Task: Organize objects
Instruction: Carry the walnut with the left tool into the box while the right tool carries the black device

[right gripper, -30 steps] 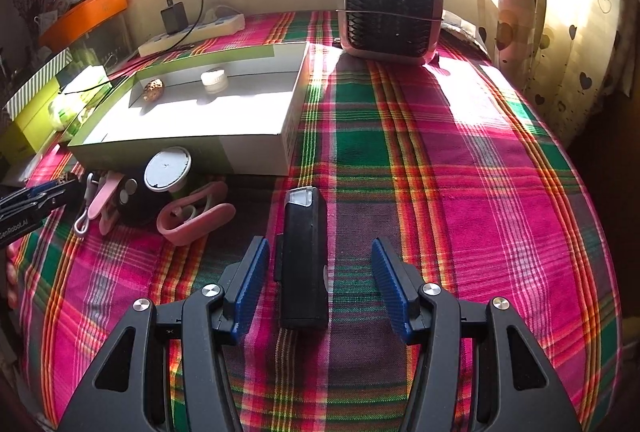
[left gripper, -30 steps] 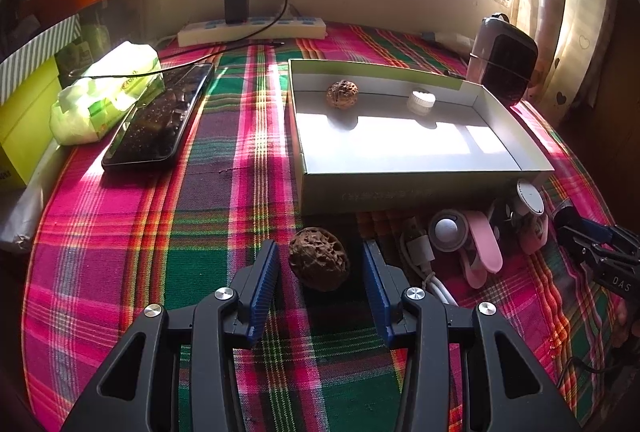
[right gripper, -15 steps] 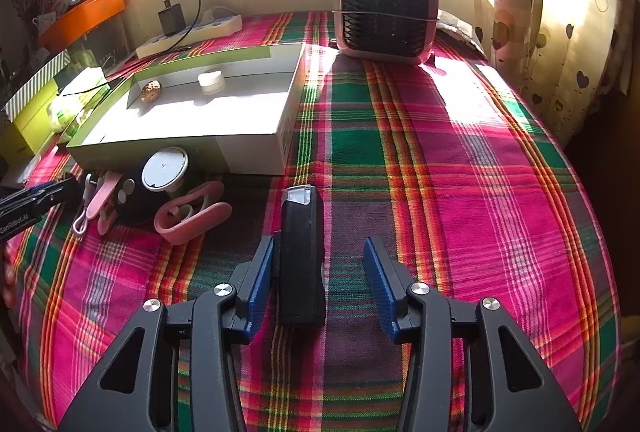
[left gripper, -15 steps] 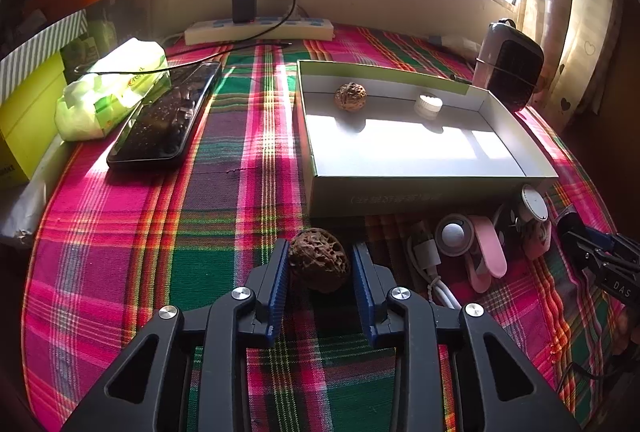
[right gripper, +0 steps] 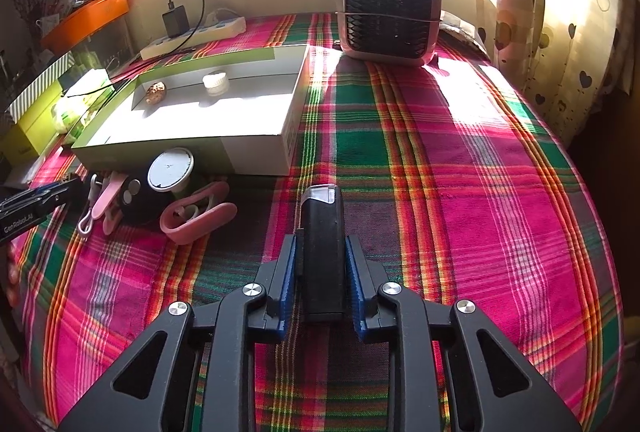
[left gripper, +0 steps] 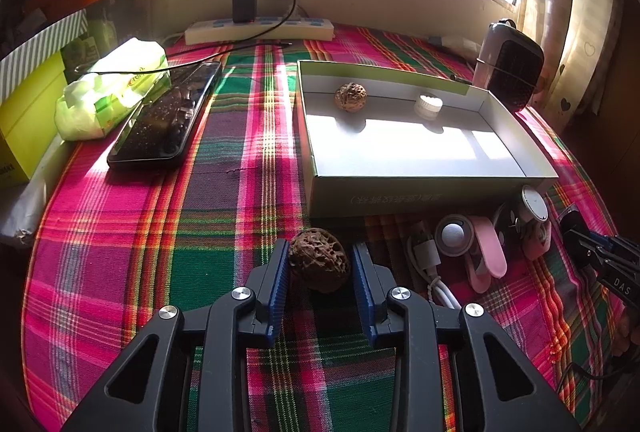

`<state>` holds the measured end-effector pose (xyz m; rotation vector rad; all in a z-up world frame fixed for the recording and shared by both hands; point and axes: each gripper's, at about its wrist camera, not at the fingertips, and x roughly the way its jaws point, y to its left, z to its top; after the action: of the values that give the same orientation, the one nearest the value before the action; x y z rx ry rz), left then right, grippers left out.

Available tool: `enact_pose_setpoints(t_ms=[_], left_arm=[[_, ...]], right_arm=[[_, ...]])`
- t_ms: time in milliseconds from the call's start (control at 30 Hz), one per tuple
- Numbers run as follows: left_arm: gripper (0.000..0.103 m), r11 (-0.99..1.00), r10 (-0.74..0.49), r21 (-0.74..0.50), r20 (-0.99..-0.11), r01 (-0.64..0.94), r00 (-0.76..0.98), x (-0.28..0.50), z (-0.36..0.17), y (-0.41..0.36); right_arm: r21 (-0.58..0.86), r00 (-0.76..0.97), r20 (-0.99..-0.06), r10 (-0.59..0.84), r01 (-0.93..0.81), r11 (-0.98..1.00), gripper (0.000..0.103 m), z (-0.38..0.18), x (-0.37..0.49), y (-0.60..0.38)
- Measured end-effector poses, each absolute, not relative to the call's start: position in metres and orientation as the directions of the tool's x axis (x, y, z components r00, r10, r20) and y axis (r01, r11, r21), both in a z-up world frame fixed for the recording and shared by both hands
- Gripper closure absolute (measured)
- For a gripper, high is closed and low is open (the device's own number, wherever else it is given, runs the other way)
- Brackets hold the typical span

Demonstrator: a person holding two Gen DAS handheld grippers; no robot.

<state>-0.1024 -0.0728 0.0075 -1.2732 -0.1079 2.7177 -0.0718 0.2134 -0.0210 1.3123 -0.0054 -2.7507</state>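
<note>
A wrinkled brown walnut [left gripper: 318,258] lies on the plaid cloth in front of the open white box [left gripper: 400,187]. My left gripper [left gripper: 319,248] is shut on it, a blue pad against each side. In the right wrist view a black oblong device [right gripper: 322,232] with a clear tip lies lengthwise on the cloth. My right gripper [right gripper: 320,244] has its jaws closing on it, and both pads press its sides. Inside the box [right gripper: 248,151] rest a second walnut [left gripper: 350,96] and a small white cap [left gripper: 428,105].
Pink clips [left gripper: 484,252], a white cable [left gripper: 424,256] and a round white-lidded jar [right gripper: 171,167] crowd the box's front wall. A black phone [left gripper: 168,115], tissue pack [left gripper: 112,87] and power strip [left gripper: 260,29] lie left and behind. A small fan [right gripper: 390,15] stands at the back.
Both grippers went from wide open to closed: the left pads came in onto the walnut, the right pads onto the black device. Neither hand has shifted.
</note>
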Motion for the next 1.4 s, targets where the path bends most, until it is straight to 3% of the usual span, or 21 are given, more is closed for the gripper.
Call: enact_pose_setpoints(t_ms=[1400], left_arm=[[0.075,-0.979,0.204,-0.133,-0.721,-0.156,-0.663,-0.097,0.037,-0.059]], right_arm=[[0.053,-0.657,-0.742,-0.135,0.143,-0.988,0.079,0.003,-0.077,0.199]])
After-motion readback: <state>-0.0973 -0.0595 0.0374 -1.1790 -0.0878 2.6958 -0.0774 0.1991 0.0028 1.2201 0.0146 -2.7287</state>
